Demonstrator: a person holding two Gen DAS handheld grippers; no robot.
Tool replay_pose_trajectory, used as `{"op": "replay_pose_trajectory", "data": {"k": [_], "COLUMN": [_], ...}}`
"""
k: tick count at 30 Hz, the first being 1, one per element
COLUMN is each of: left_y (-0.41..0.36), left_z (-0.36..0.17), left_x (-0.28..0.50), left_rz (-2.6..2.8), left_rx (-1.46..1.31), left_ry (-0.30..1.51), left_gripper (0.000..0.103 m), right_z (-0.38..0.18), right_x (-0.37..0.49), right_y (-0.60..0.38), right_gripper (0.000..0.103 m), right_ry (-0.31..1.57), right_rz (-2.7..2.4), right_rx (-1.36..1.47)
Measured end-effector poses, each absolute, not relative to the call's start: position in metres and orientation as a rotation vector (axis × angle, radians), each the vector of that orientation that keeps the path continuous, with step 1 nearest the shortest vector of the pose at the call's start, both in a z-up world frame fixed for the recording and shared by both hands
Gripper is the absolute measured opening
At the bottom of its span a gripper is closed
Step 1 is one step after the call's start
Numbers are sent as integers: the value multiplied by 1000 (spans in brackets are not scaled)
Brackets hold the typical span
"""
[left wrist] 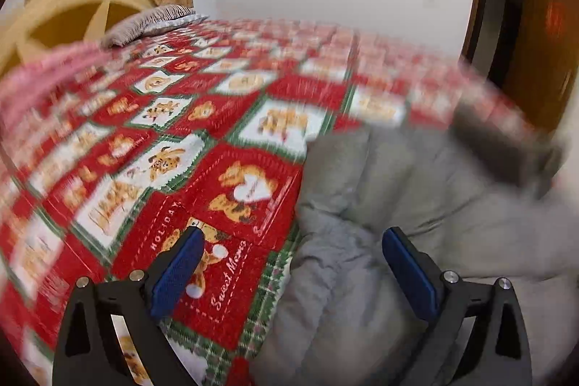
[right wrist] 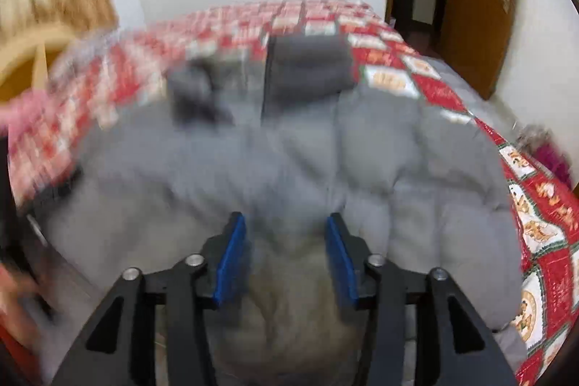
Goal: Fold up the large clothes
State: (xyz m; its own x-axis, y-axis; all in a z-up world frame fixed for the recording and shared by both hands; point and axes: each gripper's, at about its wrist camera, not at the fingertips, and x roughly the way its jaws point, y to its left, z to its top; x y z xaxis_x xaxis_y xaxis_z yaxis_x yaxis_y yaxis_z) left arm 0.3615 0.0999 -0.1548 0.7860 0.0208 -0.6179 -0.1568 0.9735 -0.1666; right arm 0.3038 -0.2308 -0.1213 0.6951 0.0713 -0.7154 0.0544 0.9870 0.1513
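A grey puffer jacket (right wrist: 362, 161) lies spread on the bed, its dark collar (right wrist: 307, 67) at the far end. In the left wrist view its left side (left wrist: 416, 187) fills the lower right. My left gripper (left wrist: 293, 241) is open and empty, over the jacket's left edge and the bedspread. My right gripper (right wrist: 286, 230) is open, its blue pads (right wrist: 231, 259) either side of a bunched fold of the jacket's near part, not pinching it. Both views are motion-blurred.
The bed has a red, white and green holiday patchwork bedspread (left wrist: 181, 140). A striped pillow (left wrist: 152, 20) and pink cloth (left wrist: 39, 78) lie at its far left by a wooden headboard (left wrist: 65, 13). A brown door (right wrist: 470, 6) stands at right.
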Motion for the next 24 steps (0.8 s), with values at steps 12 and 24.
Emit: {"op": "replay_pose_trajectory", "data": {"k": [12, 24], "left_y": [101, 109], "left_z": [-146, -157], "left_x": [355, 363], "left_rz": [74, 50], "left_rx": [-249, -309], "left_ry": [588, 651], "left_gripper": [100, 100], "right_z": [-91, -128], "right_x": [466, 431], "right_y": [-290, -307], "right_gripper": [93, 19], "right_ry": [926, 1112], "right_rz": [-170, -176], "right_rx": [478, 305]}}
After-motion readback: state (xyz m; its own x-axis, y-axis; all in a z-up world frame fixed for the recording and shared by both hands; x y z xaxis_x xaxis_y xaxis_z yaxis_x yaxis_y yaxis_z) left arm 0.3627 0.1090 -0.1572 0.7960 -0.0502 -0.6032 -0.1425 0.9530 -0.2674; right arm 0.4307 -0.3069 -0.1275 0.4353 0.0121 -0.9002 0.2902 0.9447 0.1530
